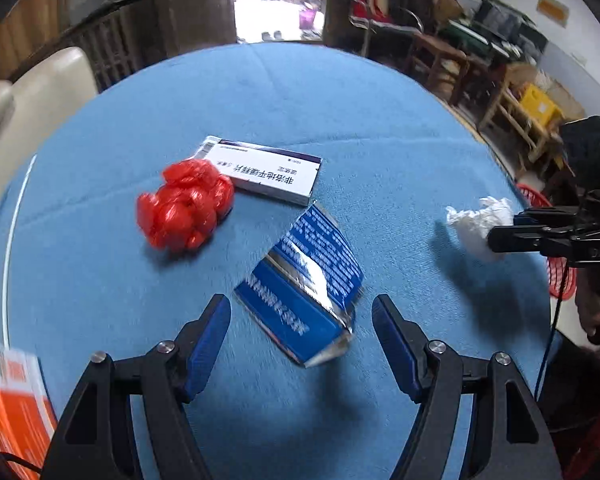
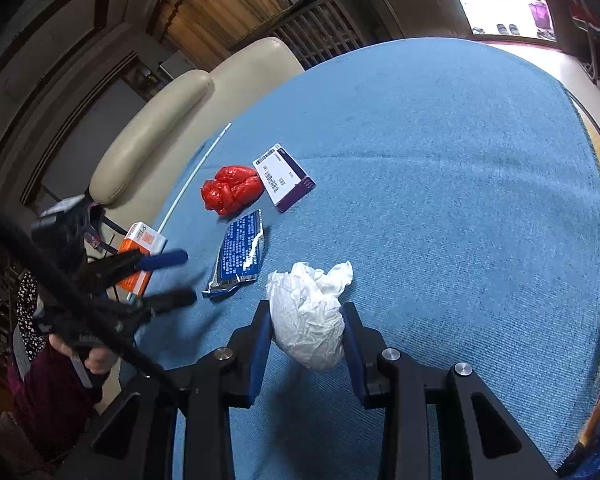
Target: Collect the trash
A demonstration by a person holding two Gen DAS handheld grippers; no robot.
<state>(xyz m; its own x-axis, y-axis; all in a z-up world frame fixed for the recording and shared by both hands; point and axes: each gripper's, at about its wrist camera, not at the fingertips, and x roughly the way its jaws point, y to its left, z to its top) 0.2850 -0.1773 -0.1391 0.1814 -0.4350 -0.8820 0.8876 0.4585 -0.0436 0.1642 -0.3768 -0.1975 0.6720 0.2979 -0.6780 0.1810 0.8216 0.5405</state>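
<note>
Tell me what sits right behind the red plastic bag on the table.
Behind the crumpled red plastic bag lies a white and purple medicine box, flat on the blue tablecloth. The bag covers the box's near left corner, so whether they actually touch cannot be seen.

I am in a lived-in home, at a round desk (image 1: pixel 340 92) under a blue cloth. A cream padded chair (image 2: pixel 179 112) stands beside it, wooden stools (image 1: pixel 440 64) and stacked clutter line one wall, and a bright doorway (image 1: pixel 279 12) opens outdoors.
</note>
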